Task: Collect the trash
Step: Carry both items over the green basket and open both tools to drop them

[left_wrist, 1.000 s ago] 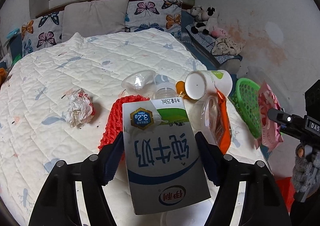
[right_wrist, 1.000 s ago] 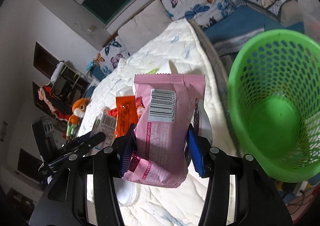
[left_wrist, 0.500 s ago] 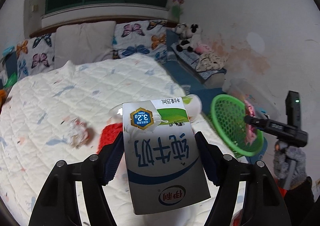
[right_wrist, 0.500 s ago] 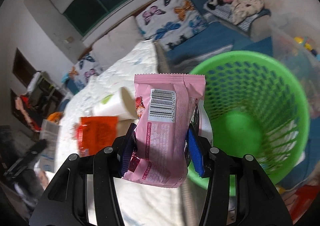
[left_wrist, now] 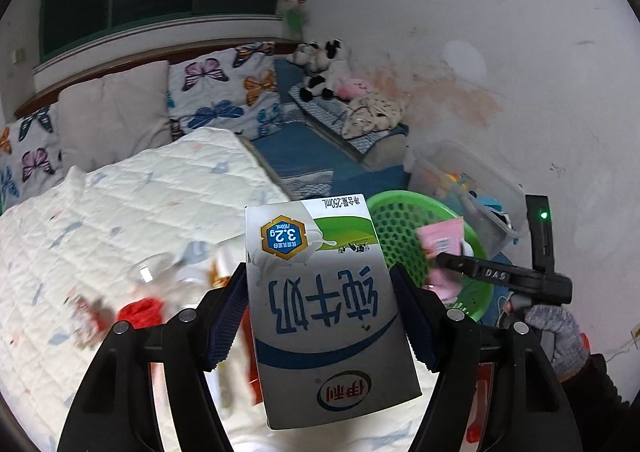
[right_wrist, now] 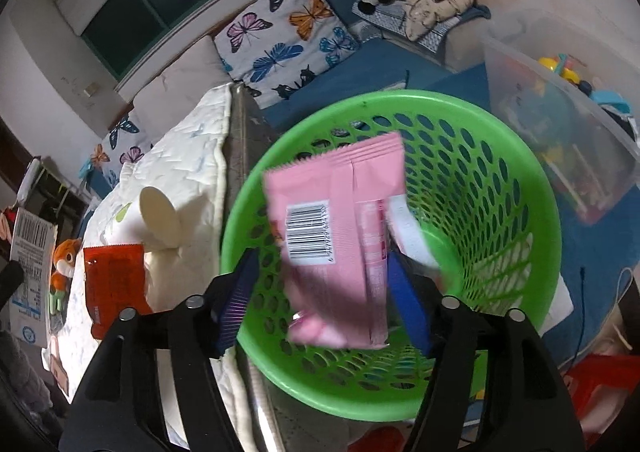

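Here, a white quilted bed is seen with a green mesh basket standing just beside its edge. A milk carton is clamped between the pads of the left gripper above the bed. The right gripper is spread wide over the basket, and a blurred pink wrapper is seen loose between its fingers, over the basket's mouth.

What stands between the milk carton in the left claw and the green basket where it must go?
The right claw with the pink wrapper is over the green basket, so it occupies part of the opening. Otherwise nothing visible lies between the milk carton and the basket, which sits just past the carton's far right corner.
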### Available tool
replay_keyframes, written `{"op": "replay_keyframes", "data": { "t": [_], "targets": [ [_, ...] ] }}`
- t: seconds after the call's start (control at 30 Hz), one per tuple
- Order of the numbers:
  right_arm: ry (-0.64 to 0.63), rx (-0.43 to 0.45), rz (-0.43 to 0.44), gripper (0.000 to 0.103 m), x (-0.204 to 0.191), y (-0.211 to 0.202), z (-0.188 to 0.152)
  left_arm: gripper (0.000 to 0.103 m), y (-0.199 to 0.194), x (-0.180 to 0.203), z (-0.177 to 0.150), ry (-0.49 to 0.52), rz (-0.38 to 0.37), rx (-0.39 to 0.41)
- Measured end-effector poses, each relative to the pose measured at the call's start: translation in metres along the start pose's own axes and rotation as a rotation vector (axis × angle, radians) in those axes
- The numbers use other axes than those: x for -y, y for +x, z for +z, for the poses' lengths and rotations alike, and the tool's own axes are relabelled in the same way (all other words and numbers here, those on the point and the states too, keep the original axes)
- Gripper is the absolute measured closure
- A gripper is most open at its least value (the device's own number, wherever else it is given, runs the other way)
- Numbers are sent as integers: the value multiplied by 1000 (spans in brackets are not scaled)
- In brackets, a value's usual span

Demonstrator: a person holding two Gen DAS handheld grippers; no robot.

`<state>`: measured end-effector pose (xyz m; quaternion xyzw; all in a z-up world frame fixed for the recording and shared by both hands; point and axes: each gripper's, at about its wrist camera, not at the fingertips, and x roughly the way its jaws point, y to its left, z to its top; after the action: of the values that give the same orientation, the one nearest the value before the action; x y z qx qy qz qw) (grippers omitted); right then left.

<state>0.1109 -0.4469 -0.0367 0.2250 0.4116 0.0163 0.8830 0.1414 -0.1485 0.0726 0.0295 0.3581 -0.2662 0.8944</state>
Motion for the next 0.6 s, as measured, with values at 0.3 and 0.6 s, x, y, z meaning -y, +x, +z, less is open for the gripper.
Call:
{"op": "replay_keyframes", "data": {
  "t": [0.3,0.6],
  "targets": [
    [22,10,10,33,18,-19,-7,35,47,46,17,52,-45,-51],
    [-8,54,-46,33,33,-47,-23,35,97,85,18,72,-95,-121]
  ]
}}
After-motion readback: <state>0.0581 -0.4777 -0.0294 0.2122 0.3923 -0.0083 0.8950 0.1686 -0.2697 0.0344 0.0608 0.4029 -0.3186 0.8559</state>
